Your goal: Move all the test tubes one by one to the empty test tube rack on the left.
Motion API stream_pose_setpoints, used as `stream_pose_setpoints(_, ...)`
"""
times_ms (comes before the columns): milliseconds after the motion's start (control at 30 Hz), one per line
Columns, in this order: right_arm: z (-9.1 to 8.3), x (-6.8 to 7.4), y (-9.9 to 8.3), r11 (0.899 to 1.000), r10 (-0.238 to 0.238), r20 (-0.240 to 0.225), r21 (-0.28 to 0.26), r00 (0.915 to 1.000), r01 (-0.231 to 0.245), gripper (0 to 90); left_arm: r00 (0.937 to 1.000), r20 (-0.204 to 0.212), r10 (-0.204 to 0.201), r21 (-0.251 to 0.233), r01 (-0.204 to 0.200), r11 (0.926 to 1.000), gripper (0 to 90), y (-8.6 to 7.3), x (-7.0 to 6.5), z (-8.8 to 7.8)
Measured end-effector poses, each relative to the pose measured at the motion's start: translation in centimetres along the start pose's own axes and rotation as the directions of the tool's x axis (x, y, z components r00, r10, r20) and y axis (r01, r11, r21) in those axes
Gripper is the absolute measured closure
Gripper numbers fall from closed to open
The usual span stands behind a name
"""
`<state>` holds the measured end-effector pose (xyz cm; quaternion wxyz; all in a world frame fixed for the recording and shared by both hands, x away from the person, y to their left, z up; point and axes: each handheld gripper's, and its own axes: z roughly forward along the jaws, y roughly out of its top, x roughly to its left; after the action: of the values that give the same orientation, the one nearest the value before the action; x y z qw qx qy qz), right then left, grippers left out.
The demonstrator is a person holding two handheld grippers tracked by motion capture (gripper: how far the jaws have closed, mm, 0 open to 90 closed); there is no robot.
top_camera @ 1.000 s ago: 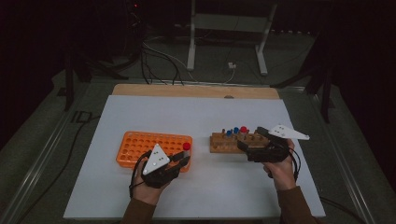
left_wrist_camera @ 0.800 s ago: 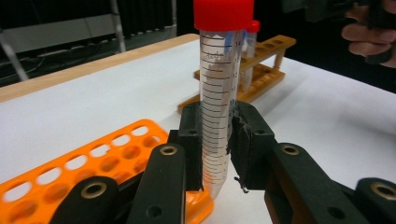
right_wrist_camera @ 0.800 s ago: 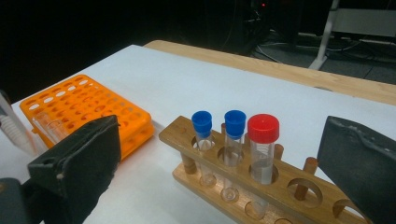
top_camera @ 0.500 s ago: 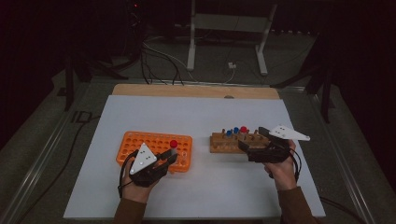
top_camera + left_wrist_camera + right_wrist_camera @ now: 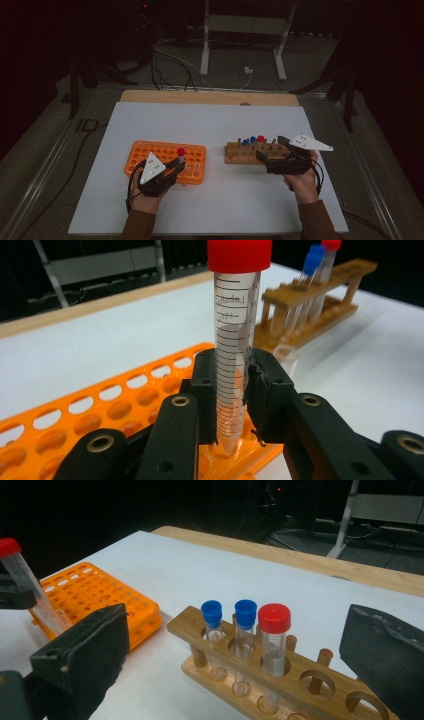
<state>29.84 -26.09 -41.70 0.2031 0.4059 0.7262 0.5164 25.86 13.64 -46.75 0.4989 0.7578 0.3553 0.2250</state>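
Note:
My left gripper (image 5: 175, 164) is shut on a clear graduated tube with a red cap (image 5: 235, 315), held upright. The tube's pointed tip stands at a hole by the near edge of the orange rack (image 5: 150, 150). From the right gripper view the same tube (image 5: 22, 577) leans over the orange rack (image 5: 95, 597). My right gripper (image 5: 267, 159) is open, its jaws wide apart in front of the wooden rack (image 5: 240, 152). That rack holds two blue-capped tubes (image 5: 211, 611) (image 5: 245, 610) and one red-capped tube (image 5: 274, 617).
An uncapped clear tube (image 5: 286, 354) stands in the orange rack just behind the held one. The white tabletop (image 5: 220, 125) reaches to a wooden strip (image 5: 210, 96) at the far edge. Cables and a metal stand (image 5: 205, 55) lie on the dark floor beyond.
My left hand has carried the red-capped tube leftward and down, from the rack's right end to over its holes. The right hand and gripper have stayed still.

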Motion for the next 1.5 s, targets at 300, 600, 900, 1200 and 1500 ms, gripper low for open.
stream_pose_setpoints(300,-0.2,-0.2,-0.1,1.000,-0.003,0.004,0.003,1.0000,0.003,0.0,0.9998,0.017,0.011,0.132,-0.013,0.9911,75.4,-1.3,0.4,0.3)
stream_pose_setpoints(600,-0.2,-0.3,-0.1,1.000,-0.007,0.012,0.004,0.9999,0.007,0.0,0.9984,0.015,0.055,0.204,-0.057,0.9774,75.4,-1.5,0.0,1.4)
stream_pose_setpoints(900,-0.2,-0.8,-0.1,1.000,-0.008,0.037,0.004,0.9993,0.008,0.0,0.9991,0.033,0.025,0.207,-0.032,0.9779,65.5,-1.5,0.1,1.3)
stream_pose_setpoints(1200,0.0,-1.5,-0.2,0.999,-0.012,0.056,0.032,0.9984,0.010,3.4,0.9986,0.040,-0.035,0.103,0.031,0.9942,37.0,-1.0,0.6,0.0)
stream_pose_setpoints(1500,1.3,-1.8,-0.6,0.997,-0.036,0.063,0.072,0.9974,0.031,14.9,0.9968,0.016,-0.078,0.001,0.078,0.9970,1.7,-0.3,0.7,-0.6)
